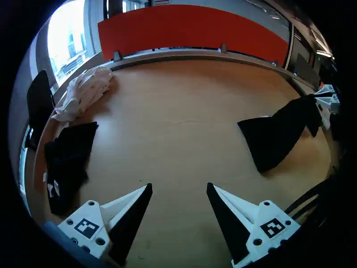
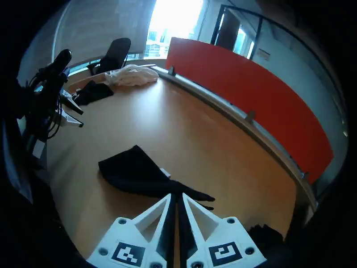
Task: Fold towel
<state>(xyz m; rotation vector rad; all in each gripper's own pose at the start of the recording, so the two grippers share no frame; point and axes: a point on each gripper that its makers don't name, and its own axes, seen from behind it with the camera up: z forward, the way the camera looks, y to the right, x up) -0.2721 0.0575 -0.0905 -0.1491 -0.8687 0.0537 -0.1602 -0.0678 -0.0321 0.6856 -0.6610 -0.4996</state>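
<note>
Gripping black towel (image 2: 134, 174) corner in shut right tongs (image 2: 177, 199); holding left tongs (image 1: 178, 196) wide open, empty; from those, towel off at centre right, long axis toward upper right.

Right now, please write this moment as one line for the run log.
left hand-held gripper: open, above wooden table | right hand-held gripper: shut on black towel corner

— We get our daylight from the window (image 1: 67, 40), and it's blown out white in both views.
— We see a soft sheen on the table (image 1: 178, 111). The black towel (image 2: 134, 174) is nearly detailless, and straight edges bow outward.
</note>
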